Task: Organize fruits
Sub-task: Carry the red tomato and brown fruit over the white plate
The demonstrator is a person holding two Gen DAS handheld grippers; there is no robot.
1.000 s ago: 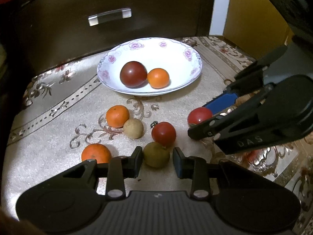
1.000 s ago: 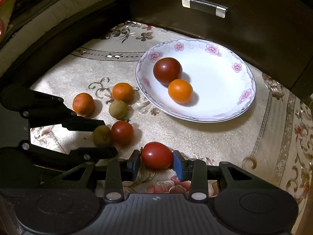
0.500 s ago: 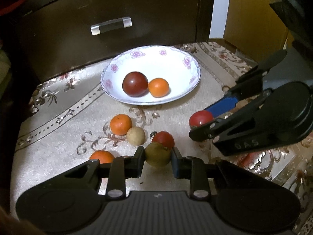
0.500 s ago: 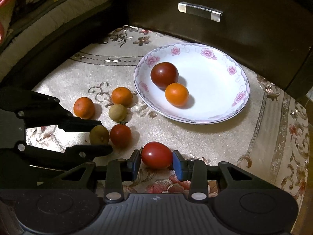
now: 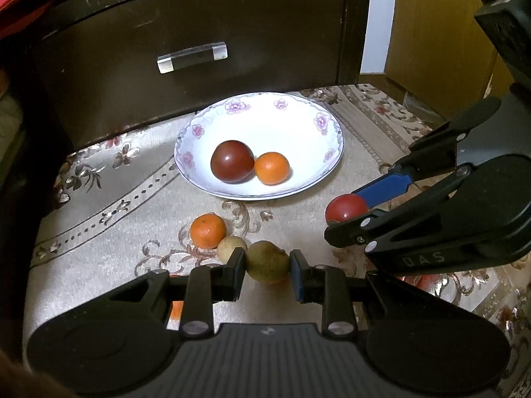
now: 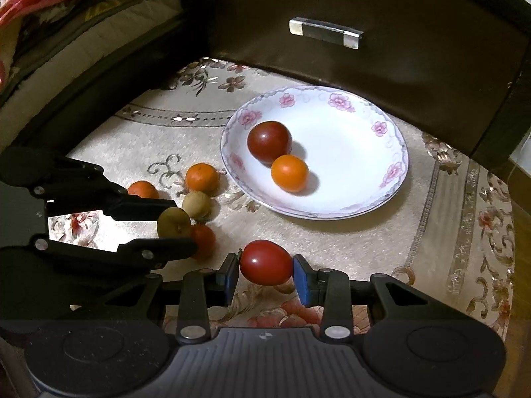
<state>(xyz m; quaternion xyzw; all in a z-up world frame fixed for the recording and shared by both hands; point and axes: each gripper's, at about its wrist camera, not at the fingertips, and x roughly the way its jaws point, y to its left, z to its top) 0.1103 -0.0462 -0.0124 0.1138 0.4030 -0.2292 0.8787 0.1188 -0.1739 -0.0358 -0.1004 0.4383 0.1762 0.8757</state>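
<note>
My left gripper (image 5: 267, 265) is shut on a greenish-brown fruit (image 5: 268, 261), held just above the cloth; the same fruit (image 6: 174, 222) shows between its fingers in the right wrist view. My right gripper (image 6: 266, 270) is shut on a red tomato (image 6: 266, 262), also visible as the tomato (image 5: 345, 209) to the right of the left gripper. A white flowered plate (image 5: 318, 122) (image 6: 351, 179) holds a dark red tomato (image 5: 232, 161) and a small orange (image 5: 272, 167). On the cloth lie an orange (image 5: 208, 231), a tan fruit (image 5: 229, 246), another orange (image 6: 142, 189) and a red tomato (image 6: 203, 240).
A dark wooden drawer front (image 5: 186, 33) with a clear handle (image 5: 192, 57) rises right behind the plate. The patterned beige cloth (image 6: 365, 242) covers the surface; its right edge drops off near a yellow panel (image 5: 438, 33). Bedding (image 6: 39, 16) lies at the far left.
The left gripper closed on the greenish-brown fruit and lifted it off the cloth, hiding the red tomato behind it. The right gripper rose slightly with its tomato.
</note>
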